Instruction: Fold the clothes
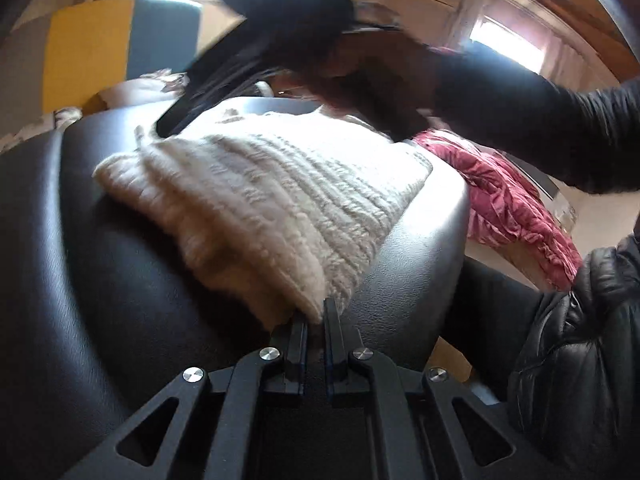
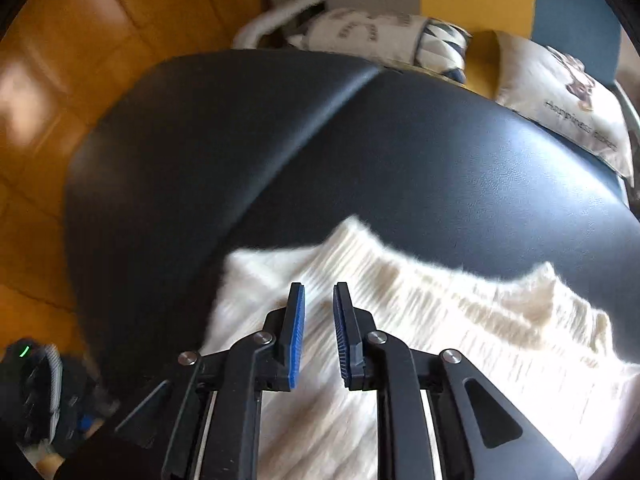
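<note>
A: Closest to my left lens are my own left jaws [image 1: 316,320], pinched almost fully together on the near corner of the cream knit sweater [image 1: 264,200]. A tuft of the wool sits between the pads.

B: Where does the sweater itself lie?

A: Folded into a thick bundle on the black padded surface [image 1: 80,240], a leather-like cushioned top rather than a desk. From my left side the bundle runs away from me toward the far edge. From my right side it fills the lower part of the view, its ragged edge against the black padding [image 2: 400,140].

B: And your right jaws?

A: My right jaws [image 2: 319,304] hang above the sweater [image 2: 440,320], slightly apart, blue pads facing each other with nothing between them. The left view shows that gripper [image 1: 224,72] as a dark blur over the far end of the bundle, with a dark sleeve [image 1: 520,112] behind it.

B: What surrounds all this?

A: A crumpled red garment [image 1: 500,200] lies past the right edge of the padding. Printed cushions [image 2: 560,104] sit beyond the far edge, and a yellow-orange tiled floor [image 2: 80,40] lies to the left.
</note>
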A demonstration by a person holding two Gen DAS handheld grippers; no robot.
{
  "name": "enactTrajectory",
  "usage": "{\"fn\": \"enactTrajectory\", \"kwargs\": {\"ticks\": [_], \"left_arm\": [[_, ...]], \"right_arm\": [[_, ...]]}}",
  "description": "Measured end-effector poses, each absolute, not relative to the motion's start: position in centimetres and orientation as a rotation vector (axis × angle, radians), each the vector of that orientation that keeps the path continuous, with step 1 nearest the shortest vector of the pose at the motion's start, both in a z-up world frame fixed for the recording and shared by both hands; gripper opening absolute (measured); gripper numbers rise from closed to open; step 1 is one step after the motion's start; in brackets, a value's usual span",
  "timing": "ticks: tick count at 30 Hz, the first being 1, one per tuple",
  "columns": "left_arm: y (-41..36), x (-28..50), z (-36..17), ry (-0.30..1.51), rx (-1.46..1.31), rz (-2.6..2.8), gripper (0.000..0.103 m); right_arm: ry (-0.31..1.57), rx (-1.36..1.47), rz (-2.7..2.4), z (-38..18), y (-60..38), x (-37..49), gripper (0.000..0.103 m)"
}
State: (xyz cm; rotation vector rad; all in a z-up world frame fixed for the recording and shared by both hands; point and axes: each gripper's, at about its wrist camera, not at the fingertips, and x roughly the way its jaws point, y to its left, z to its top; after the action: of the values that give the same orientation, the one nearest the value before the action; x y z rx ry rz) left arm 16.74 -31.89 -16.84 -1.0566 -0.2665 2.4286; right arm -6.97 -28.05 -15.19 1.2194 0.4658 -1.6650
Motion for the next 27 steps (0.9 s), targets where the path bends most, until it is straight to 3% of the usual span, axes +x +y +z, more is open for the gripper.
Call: {"fn": "enactTrajectory", "kwargs": {"ticks": [9,18,19,23,27], "left_arm": [[-33.9,17.7,-16.8,-0.45,-1.095,2.458,0.007],[-33.7,16.4,-13.9,-0.622,-0.951,2.561,0.008],[-33.1,15.6,-13.6,-0.617,-0.945,2.559,0.013],[-30.6,11.8,-16.2,-0.489,-1.192,2.515,0.013],[-30.5,12.7,-17.0,-0.452,-1.216,2.528,0.011]], "right_arm": [[0.557,1.203,-1.405,-16.0,-21.1,1.0,0.021],[0.488,1.249,-1.371,-18.2,-19.7,1.7,0.022],[0.507,1.24,-1.363,-18.2,-19.8,1.9,0.022],[0.491,1.257,-1.348,-17.9,-19.5,1.5,0.022],[0.433,1.266,-1.401,-16.8,-17.9,-0.1,0.024]]}}
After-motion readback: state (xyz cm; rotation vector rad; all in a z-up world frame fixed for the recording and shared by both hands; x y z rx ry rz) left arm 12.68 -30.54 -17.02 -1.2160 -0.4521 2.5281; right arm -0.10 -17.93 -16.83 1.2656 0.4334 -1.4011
